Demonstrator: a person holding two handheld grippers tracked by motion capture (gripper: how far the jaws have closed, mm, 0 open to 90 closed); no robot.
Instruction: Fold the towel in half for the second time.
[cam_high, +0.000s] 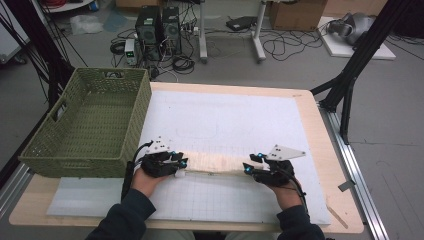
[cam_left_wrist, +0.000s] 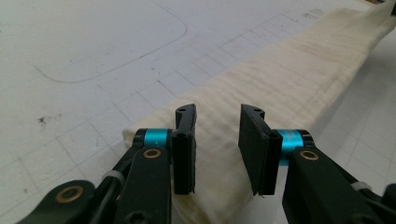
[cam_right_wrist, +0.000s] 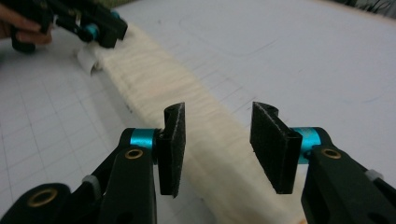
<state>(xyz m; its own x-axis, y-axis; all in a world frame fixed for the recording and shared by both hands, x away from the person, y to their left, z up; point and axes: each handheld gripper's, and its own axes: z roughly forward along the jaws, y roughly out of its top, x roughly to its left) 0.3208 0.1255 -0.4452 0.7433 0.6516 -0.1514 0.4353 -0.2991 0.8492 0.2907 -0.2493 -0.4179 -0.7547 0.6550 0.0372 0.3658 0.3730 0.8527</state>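
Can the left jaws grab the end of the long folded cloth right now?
Probably yes. The left gripper has its jaws open, one on each side of the cream cloth, which lies flat on the white mat. Nothing sits between them, so closing should pinch it.

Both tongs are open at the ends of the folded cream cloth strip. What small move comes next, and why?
Probably close both tongs on the ends of the long folded cream cloth strip. The left tongs and right tongs each stand open with cloth lying between the pads, not pinched, and the strip lies flat on the white gridded mat. Gripping both ends would allow lifting or folding it, perhaps toward the green woven basket.
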